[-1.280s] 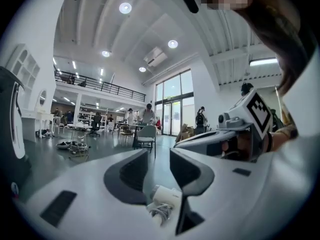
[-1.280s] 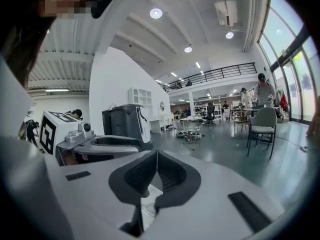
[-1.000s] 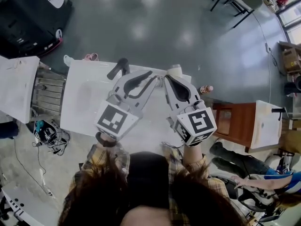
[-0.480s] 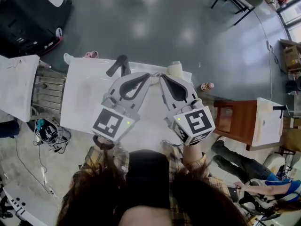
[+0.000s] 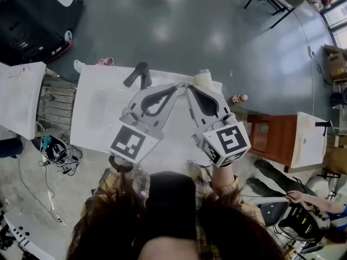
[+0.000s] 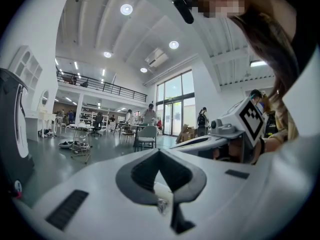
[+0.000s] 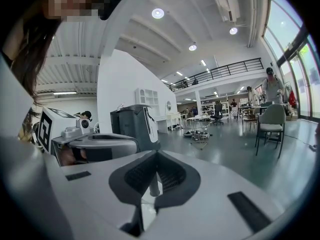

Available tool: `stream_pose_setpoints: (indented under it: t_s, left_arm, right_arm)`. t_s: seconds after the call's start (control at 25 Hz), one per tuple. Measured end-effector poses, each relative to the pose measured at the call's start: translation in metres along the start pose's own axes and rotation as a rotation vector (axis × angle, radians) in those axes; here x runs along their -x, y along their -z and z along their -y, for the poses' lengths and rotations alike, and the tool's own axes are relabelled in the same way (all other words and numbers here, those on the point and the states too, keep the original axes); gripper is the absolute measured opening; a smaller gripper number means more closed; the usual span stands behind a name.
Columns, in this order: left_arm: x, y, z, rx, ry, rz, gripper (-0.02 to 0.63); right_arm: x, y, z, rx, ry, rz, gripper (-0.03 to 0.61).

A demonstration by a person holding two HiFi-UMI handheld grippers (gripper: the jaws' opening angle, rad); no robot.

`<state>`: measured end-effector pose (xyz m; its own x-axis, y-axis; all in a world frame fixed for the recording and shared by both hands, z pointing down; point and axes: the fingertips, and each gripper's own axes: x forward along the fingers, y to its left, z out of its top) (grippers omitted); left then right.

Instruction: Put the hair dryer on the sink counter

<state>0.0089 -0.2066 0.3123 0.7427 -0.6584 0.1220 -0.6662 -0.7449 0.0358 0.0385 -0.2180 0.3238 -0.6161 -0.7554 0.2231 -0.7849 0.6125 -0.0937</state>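
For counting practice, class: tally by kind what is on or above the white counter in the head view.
Grippers: 2 (left gripper, right gripper)
Hair dryer: 1
White cylinder: 1
Total: 4

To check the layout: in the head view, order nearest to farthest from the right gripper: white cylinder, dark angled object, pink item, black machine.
1. white cylinder, just right of the right gripper
2. dark angled object, to the left
3. pink item, farther left
4. black machine, top left corner
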Motion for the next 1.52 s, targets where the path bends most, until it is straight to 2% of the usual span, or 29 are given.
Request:
stream_pose_setpoints:
  t_s: [0.84, 1.52]
  left_arm:
    - [-0.001, 0.003, 0.002, 0.004, 0.027, 0.001, 0.017]
    - [0.001, 0.003, -0.001, -0.005, 0.011, -0.003, 0.017]
  right_arm:
    - [-0.002, 0.003, -0.001, 0.0, -0.013, -0.012, 0.015]
    - [0.0, 0.008, 0.001, -0.012, -0.017, -0.019, 0.014]
